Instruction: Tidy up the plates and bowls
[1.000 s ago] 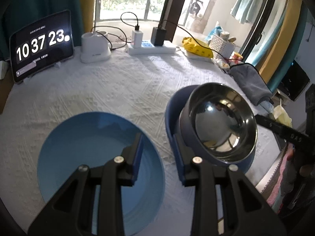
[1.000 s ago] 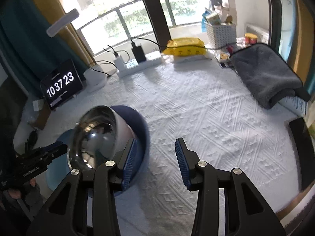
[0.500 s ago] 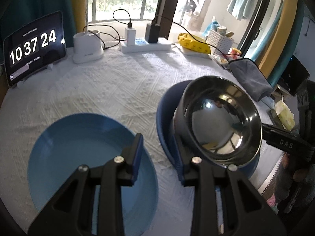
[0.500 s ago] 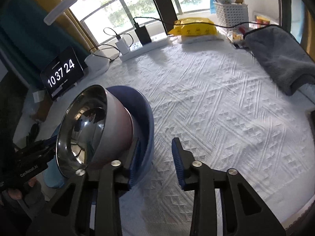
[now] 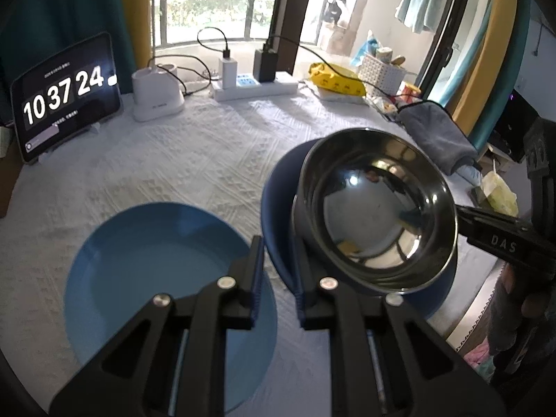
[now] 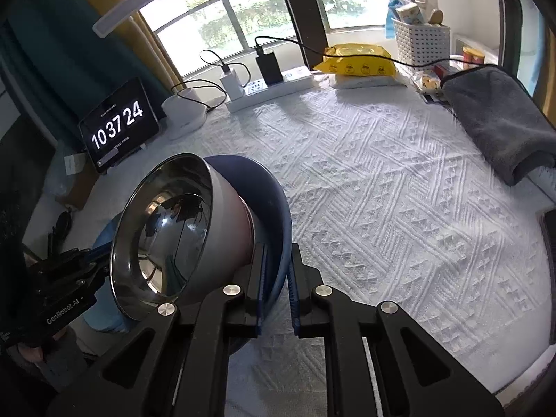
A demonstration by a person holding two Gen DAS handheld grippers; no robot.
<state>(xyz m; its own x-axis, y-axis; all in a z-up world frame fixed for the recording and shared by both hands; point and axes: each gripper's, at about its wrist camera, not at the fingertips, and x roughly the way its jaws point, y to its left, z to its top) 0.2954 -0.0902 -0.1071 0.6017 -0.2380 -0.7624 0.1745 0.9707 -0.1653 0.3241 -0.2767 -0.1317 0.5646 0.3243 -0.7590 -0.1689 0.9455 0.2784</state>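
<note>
Left gripper (image 5: 277,271) and right gripper (image 6: 278,278) each pinch the dark blue bowl's (image 6: 278,208) rim; the steel bowl (image 6: 166,229) nested inside tilts, mouth toward the table's (image 6: 382,191) left edge.

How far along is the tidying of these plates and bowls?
Partly done. The steel bowl already sits inside the dark blue bowl. In hand: the left gripper and right gripper are both shut on the dark blue bowl's rim from opposite sides. Left: the light blue plate lies alone on the white cloth; the stacked bowls probably go onto it.
</note>
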